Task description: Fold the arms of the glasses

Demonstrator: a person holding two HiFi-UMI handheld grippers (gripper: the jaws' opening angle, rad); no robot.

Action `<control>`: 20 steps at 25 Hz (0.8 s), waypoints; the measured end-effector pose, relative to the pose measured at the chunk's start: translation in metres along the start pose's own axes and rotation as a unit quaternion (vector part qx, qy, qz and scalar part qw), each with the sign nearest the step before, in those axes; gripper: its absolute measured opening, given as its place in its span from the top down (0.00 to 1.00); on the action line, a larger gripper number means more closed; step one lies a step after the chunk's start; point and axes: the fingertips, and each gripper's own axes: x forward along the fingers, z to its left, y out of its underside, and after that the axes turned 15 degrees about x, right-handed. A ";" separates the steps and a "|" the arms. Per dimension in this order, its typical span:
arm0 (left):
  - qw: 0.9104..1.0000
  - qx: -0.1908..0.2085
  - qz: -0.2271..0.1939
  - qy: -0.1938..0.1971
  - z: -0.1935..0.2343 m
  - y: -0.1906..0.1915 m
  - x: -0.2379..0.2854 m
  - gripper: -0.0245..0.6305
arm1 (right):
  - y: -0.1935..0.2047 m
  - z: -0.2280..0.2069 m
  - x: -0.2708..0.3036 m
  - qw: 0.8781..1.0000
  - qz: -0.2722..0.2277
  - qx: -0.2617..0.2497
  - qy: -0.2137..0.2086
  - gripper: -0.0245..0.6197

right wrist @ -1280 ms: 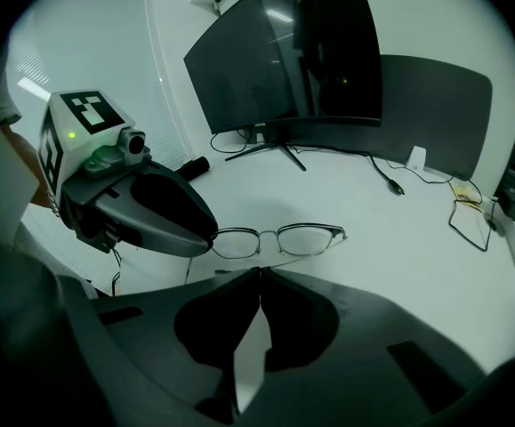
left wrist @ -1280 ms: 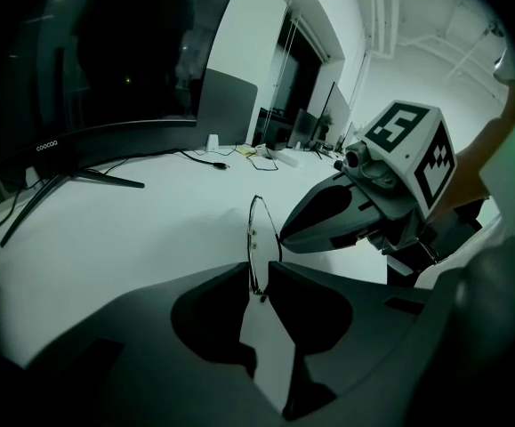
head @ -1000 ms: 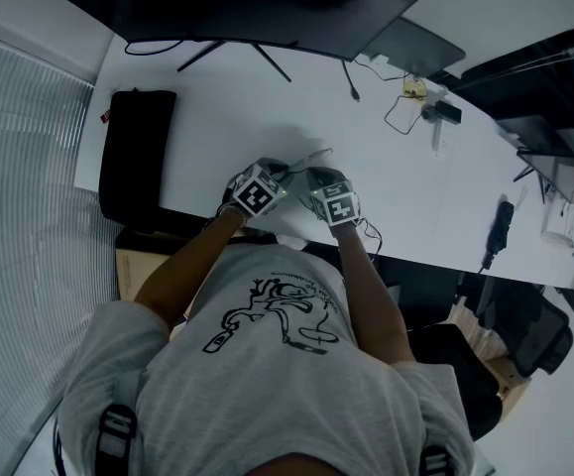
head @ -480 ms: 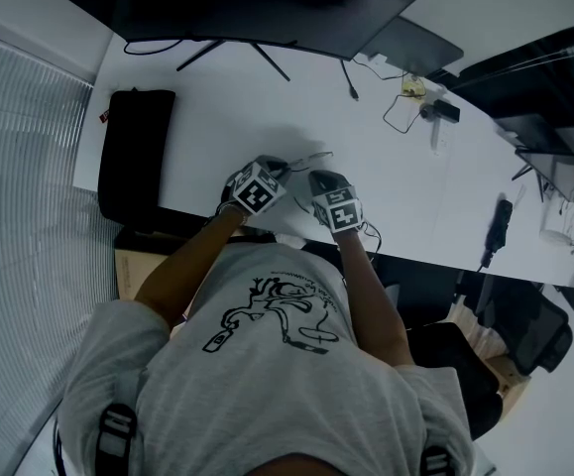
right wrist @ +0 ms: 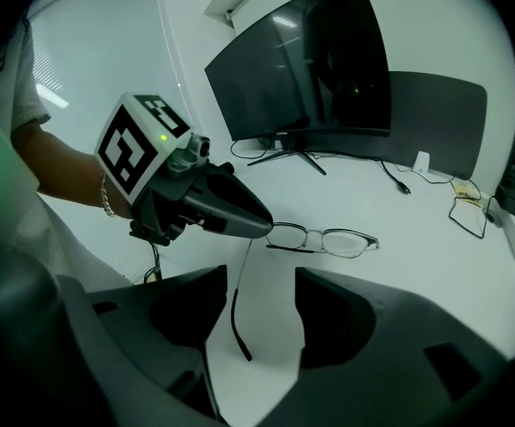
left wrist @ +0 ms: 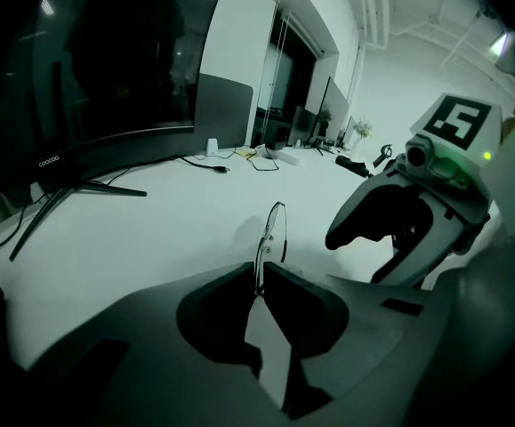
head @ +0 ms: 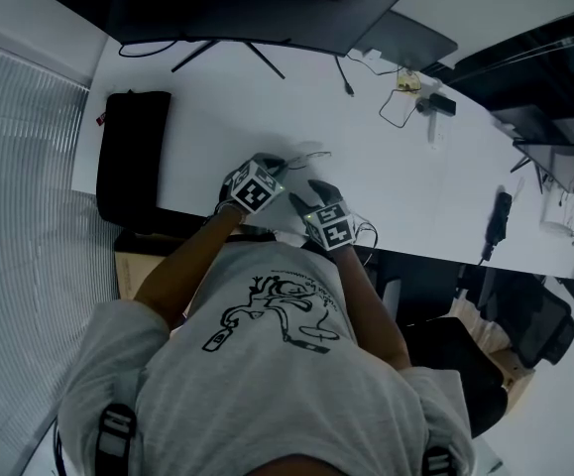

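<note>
The right gripper had its jaws spread, having just been opening, and one thin arm of the glasses was between them, touched by neither. The left gripper pinched the frame at its end. Farther on the white desk, the monitor carried a small white logo, too small to read surely

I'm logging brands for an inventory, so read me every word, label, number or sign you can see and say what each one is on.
"coocaa": on the lower edge of the dark monitor, seen in the left gripper view.
T-shirt: a black line drawing, and any lettering in it is too small to read.
Marker cubes: black-and-white square codes only, no letters or numbers.
No other text can be read.
</note>
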 end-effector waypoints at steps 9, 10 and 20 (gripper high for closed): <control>1.000 0.004 -0.001 -0.003 0.000 -0.001 -0.002 0.89 | 0.026 0.011 0.012 0.998 0.035 -0.049 0.030 0.47; 1.000 0.003 -0.001 -0.003 -0.001 -0.001 -0.003 0.89 | 0.029 0.009 0.013 0.997 0.039 -0.052 0.034 0.47; 1.000 0.009 -0.002 -0.001 -0.003 0.000 -0.007 0.90 | 0.038 0.002 0.016 0.996 0.050 -0.061 0.052 0.49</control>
